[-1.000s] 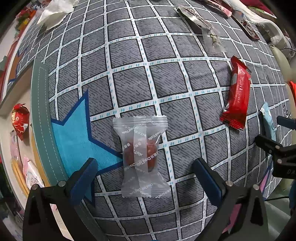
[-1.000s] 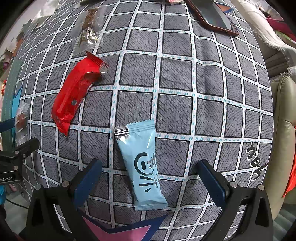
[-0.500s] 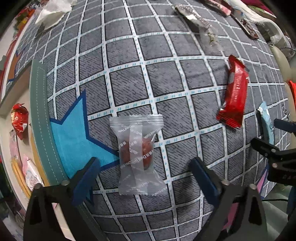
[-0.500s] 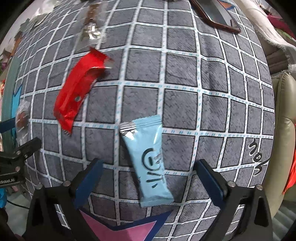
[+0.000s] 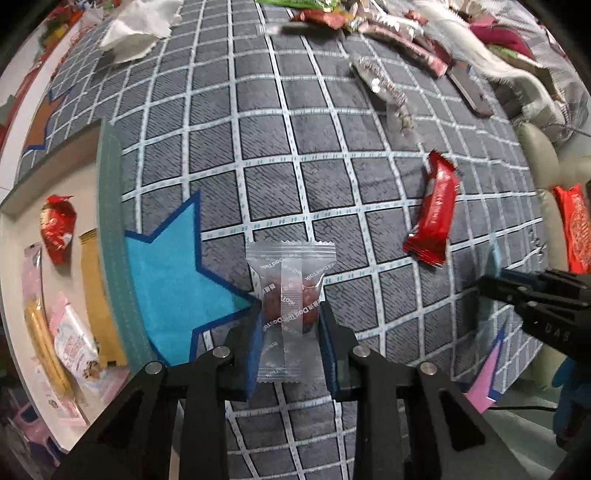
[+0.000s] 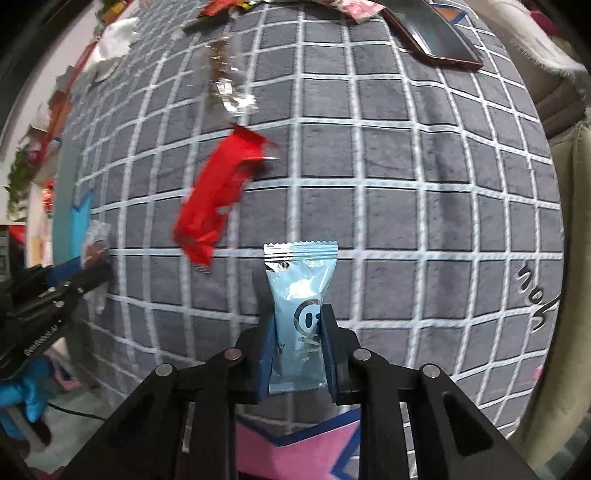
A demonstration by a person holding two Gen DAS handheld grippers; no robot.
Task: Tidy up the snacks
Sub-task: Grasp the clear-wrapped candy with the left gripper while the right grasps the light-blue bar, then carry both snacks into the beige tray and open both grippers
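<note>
I judge the sorting well short of finished. The grey checked rug [image 5: 332, 155] carries most of what is left: a heap of wrappers [image 5: 369, 18] along its far edge, a silver wrapper [image 5: 380, 81] in the middle, and a red bar [image 5: 436, 214] lying loose between my two tools. Off the rug's left edge, the pale tray [image 5: 14, 273] already holds several packets, among them a small red packet [image 5: 57, 232] and a yellow packet [image 5: 98, 291], so some of the job looks done.

My left gripper [image 5: 290, 314] is clamped on the clear candy packet [image 5: 290, 295], its blue pads pressing both sides of the dark sweet inside, over the rug just beside the blue star. My right gripper [image 6: 297, 332] is clamped on the light blue packet [image 6: 299, 306], gripping its lower half while the crimped top stands free.

Half a second ago both tools stood wide apart, each packet lying flat on the rug between the fingers. Now both have closed, the blue packet has swung from tilted to upright, and the view takes in more of the rug's far end, so I reckon both are lifting.
</note>
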